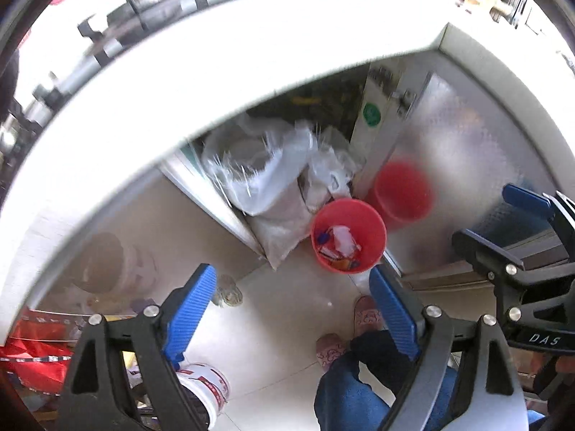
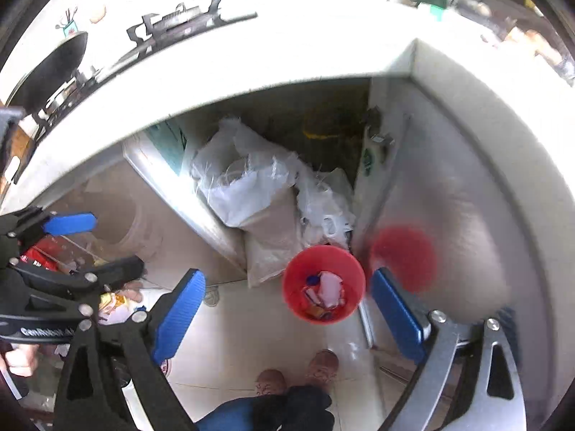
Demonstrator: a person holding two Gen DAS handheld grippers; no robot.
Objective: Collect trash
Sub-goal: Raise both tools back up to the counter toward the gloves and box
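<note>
Grippers point steeply down over the pale tiled floor (image 1: 273, 327), high above a red bin (image 1: 348, 236) that stands on the floor against the corner of the open cabinet under the white counter (image 1: 222, 82).

Left gripper (image 1: 293, 309): both blue pads (image 1: 188, 310) stand wide apart with nothing between them. In the left wrist view the bin lies in the gap between the two fingers, far below and clear of both. In the right wrist view the same tool enters from the left edge, with a hand (image 2: 19, 359) wrapped around its handle.

Right gripper (image 2: 287, 318): jaws spread wide and empty; its blue pads (image 2: 397, 319) frame the bin from above without touching it. In the left wrist view it enters from the right edge, level with the left tool and just beside it.

Trash (image 2: 325, 296) lies inside the bin: white crumpled pieces, a blue cap and orange and red wrappers. The bin's red blurs as a reflection in the shiny metal cabinet door (image 1: 463, 165) beside it.

White plastic sacks (image 1: 266, 176) fill the open cabinet behind the bin. The person's two slippers (image 1: 364, 314) and blue trouser leg (image 1: 345, 395) show directly beneath the tools. A white bucket (image 1: 206, 391) stands on the floor at lower left.
</note>
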